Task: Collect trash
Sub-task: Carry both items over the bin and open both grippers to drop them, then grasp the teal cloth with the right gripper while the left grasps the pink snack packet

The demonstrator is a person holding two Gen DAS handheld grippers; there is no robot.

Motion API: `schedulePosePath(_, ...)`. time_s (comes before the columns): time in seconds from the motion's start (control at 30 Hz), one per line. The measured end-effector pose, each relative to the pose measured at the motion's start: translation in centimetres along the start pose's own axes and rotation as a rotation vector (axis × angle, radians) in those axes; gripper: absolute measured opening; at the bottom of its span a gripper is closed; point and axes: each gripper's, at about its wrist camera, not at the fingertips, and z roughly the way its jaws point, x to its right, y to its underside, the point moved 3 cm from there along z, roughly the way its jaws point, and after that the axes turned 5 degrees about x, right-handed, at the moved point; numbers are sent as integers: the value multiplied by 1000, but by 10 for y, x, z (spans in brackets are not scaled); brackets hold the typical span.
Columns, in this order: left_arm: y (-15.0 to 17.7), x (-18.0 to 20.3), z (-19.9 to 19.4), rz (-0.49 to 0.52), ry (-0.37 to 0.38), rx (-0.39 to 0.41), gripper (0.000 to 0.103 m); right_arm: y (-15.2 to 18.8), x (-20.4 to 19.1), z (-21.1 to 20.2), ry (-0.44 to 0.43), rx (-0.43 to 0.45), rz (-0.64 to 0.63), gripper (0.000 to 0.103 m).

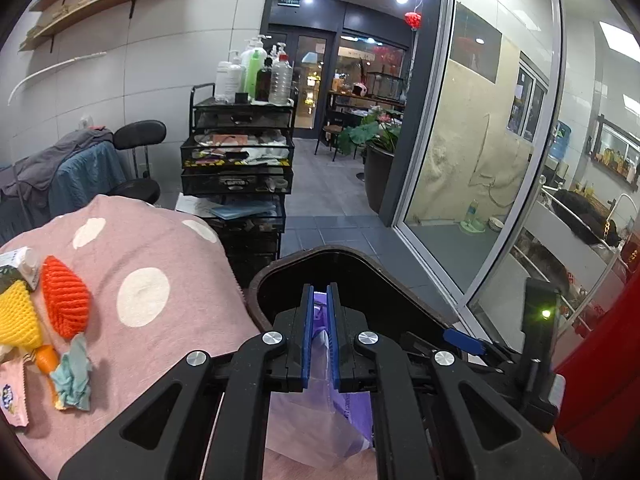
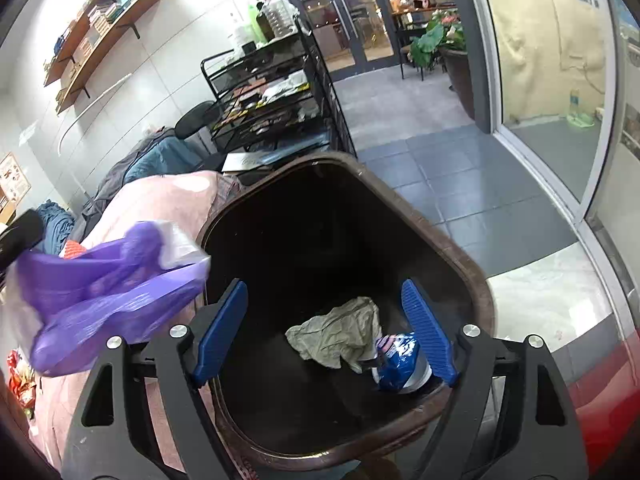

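Left wrist: jaws pinch purple bag (image 1: 320, 412) over bin (image 1: 280, 276); right gripper (image 2: 324, 328) spread wide above it

Left tongs (image 1: 319, 304) pinch purple bag (image 1: 320, 420) above bin (image 1: 360, 264).

Purple plastic bag (image 2: 104, 292) hangs crumpled beside the brown bin (image 2: 472, 276) — crumpled paper (image 2: 336, 334) and blue wrapper (image 2: 398, 360) inside.
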Motion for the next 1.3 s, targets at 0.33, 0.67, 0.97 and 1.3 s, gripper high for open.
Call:
schedulePosePath(0.33, 7, 20, 31, 64, 3, -50, 65, -12, 14, -22, 56, 78, 11, 90)
schedulePosePath(0.67, 8, 10, 1, 59, -39, 0, 90, -22, 6, -29, 16, 89, 3, 91)
schedulePosePath(0.97, 13, -20, -32, -16, -87, 19, 95, -24, -25, -29, -71, 69, -41, 91)
schedulePosePath(1.3, 31, -56, -72, -70, -201, 41, 97, -19, -79, -31, -205, 42, -144, 91)
